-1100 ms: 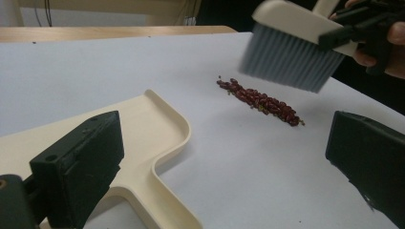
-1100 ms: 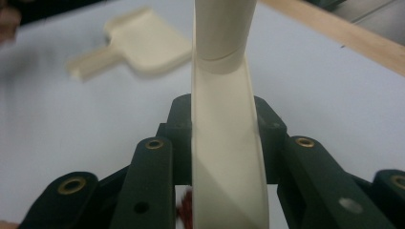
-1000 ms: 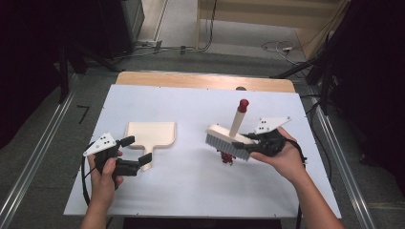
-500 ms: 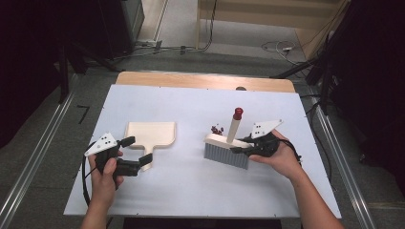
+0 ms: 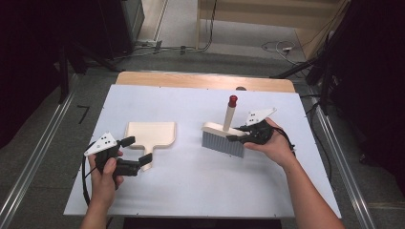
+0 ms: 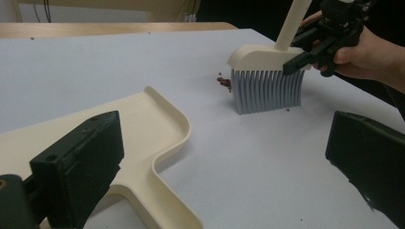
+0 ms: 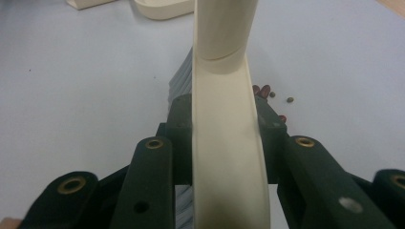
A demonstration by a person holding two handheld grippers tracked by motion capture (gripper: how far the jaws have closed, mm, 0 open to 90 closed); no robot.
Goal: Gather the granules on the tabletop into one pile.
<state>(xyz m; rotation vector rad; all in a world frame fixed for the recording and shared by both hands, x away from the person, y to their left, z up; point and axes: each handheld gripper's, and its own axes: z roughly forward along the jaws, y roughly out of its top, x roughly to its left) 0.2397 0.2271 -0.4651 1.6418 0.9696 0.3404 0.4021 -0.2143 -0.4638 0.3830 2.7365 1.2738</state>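
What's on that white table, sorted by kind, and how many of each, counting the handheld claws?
Brush: 1
Dustpan: 1
Grippers: 2, left gripper and right gripper
Scatter of small dark bits beside the bristles: 1 patch, too small to count singly
Total: 5

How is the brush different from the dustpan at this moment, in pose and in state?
The brush stands on its grey bristles with the handle pointing up; the dustpan lies flat on the table.
The right gripper is shut on the brush's cream head; the dustpan's handle lies between the open jaws of the left gripper.
The brush has a red tip; the dustpan is one colour.
Both are cream plastic.
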